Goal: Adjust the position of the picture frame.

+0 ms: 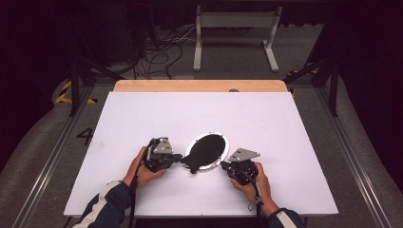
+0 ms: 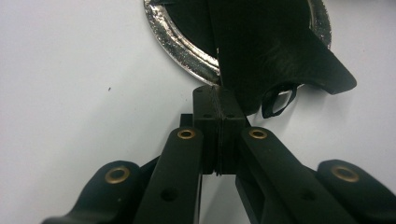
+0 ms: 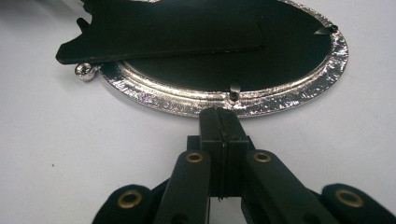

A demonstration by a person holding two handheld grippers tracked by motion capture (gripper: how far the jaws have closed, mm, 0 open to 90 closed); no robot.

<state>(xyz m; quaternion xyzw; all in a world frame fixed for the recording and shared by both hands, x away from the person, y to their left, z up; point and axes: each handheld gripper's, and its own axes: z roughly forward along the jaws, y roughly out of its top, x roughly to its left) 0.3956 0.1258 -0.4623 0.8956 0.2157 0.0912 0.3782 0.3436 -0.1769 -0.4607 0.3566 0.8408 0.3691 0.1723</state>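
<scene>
High view: oval frame (image 1: 223, 151) sits face-down mid-table, just ahead of both your hands, w/ black backing (image 1: 205, 151) lying across it and the stand flap hanging over the near-left rim. Left gripper (image 1: 178, 157) at that flap edge, right gripper (image 1: 224, 166) at the rim's near-right side.

Left gripper view: jaws fully together, tips touching the flap's edge (image 2: 261, 51), nothing pinched that I can see. Right gripper view: jaws also pressed together, empty, tips just short of the silver rim (image 3: 187, 103) by a small tab clip (image 3: 233, 91).

Looks like you're seating or freeing the backing. Suggest: use right tips as a pusher on the rim to stop the frame sliding on the white table (image 1: 142, 114), keep it low and flat. W/ left, open narrow first, then nip the flap edge only, not the rim. Go slow; the clip is tiny and the metal will skate.
</scene>
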